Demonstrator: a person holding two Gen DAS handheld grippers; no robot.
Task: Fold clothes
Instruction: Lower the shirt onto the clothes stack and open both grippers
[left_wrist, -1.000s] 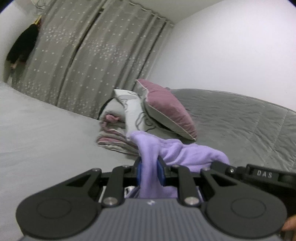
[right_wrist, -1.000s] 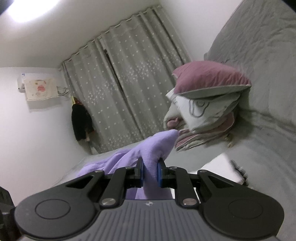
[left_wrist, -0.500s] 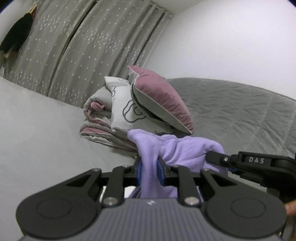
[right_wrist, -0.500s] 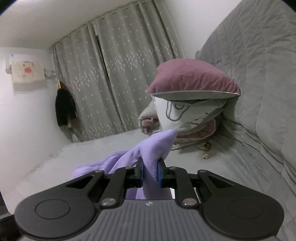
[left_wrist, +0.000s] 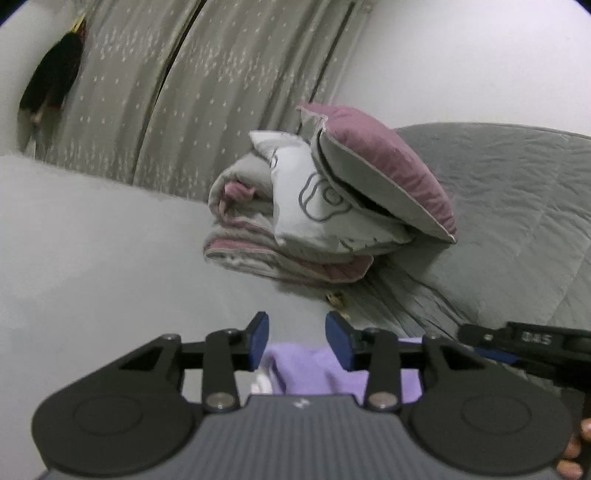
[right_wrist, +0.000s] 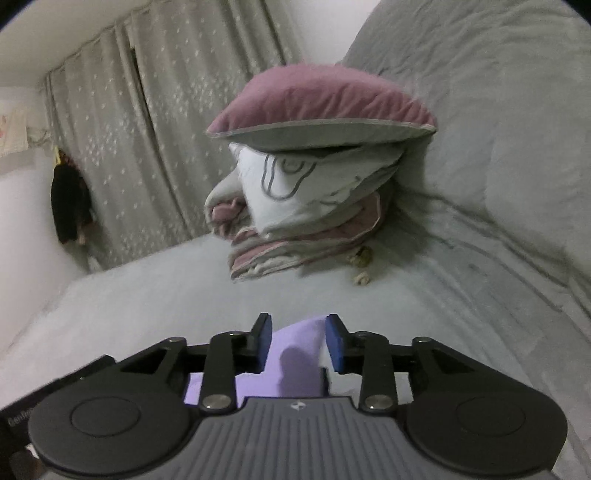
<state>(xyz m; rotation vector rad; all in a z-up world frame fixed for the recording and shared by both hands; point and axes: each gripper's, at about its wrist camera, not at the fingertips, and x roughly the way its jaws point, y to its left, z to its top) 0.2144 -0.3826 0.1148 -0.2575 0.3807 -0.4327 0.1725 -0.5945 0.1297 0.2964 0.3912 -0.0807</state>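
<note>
Left tool (left_wrist: 297, 338) jaws opening, right tool (right_wrist: 298, 338) jaws opening

Left wrist: low over the bed (left_wrist: 92, 240), looking along its fingers, pillows (left_wrist: 332, 206) close at 12 o'clock.
Right wrist: same height, pillows (right_wrist: 317, 155) at 12, curtain (right_wrist: 177, 110) at 10.
Shared: pillows, curtain, bed.

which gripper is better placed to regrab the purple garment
Right, I'd guess. The purple garment rises between the opening right gripper pads; under the opening left gripper it lies lower, nearer the body.

A mauve pillow (left_wrist: 384, 170) tops a folded duvet (left_wrist: 266, 236) before grey curtains (left_wrist: 207, 74)
</note>
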